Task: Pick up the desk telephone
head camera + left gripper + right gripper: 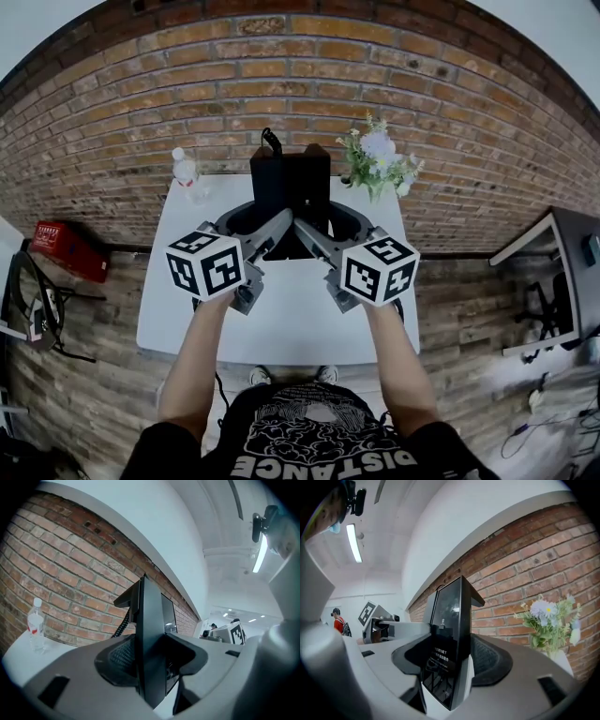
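The black desk telephone point(291, 183) stands upright in the air above the white table point(281, 323), with its coiled cord point(272, 141) at the top. My left gripper point(255, 223) is shut on its left edge and my right gripper point(333, 225) on its right edge. In the left gripper view the telephone point(151, 620) shows edge-on between the two jaws of the left gripper point(154, 663), both pressed against it. In the right gripper view the glossy screen side of the telephone point(452, 616) sits clamped in the right gripper point(450, 663).
A clear water bottle point(185, 173) stands at the table's back left corner and a vase of flowers point(380, 159) at the back right, against the brick wall. A red box point(67, 248) lies on the floor at left; another desk point(562, 272) stands at right.
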### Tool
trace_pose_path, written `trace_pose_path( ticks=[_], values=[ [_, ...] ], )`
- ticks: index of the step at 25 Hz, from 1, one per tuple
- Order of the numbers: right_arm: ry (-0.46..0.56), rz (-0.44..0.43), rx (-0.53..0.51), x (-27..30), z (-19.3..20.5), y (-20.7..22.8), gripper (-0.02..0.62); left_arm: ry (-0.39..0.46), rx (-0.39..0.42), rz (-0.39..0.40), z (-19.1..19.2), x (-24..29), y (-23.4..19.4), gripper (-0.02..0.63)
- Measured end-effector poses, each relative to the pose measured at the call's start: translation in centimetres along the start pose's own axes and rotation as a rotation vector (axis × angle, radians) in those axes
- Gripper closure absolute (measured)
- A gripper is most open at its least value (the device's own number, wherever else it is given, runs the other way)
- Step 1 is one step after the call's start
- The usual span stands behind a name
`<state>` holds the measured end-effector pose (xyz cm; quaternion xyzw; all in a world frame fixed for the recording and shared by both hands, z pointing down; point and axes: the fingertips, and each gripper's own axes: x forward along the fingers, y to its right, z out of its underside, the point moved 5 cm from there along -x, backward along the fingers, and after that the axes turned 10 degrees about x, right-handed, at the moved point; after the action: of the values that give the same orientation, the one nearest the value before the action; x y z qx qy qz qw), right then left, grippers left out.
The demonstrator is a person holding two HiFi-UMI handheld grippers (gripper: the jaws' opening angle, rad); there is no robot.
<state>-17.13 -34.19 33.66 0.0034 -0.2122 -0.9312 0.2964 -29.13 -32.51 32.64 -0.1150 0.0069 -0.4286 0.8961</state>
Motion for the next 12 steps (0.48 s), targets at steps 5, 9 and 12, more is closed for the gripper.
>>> trace_pose_path(
  ticks=[5,9,12],
  values=[
    [0.054,-0.006,-0.056,-0.4,-1.9,-1.1,0.339,0.032,0.050,0.005,-2.3,-0.3,0.6,0.410],
    [0.083,-0.013,-0.071,-0.7,-2.8,-1.5,0.339,0.052,0.081,0.005,-3.3,-0.5,1.1,0.410],
    [0.084,-0.011,-0.077,-0.8,-2.9,-1.6,0.339,0.057,0.081,0.007,-3.5,-0.4,1.2,0.410]
  ],
)
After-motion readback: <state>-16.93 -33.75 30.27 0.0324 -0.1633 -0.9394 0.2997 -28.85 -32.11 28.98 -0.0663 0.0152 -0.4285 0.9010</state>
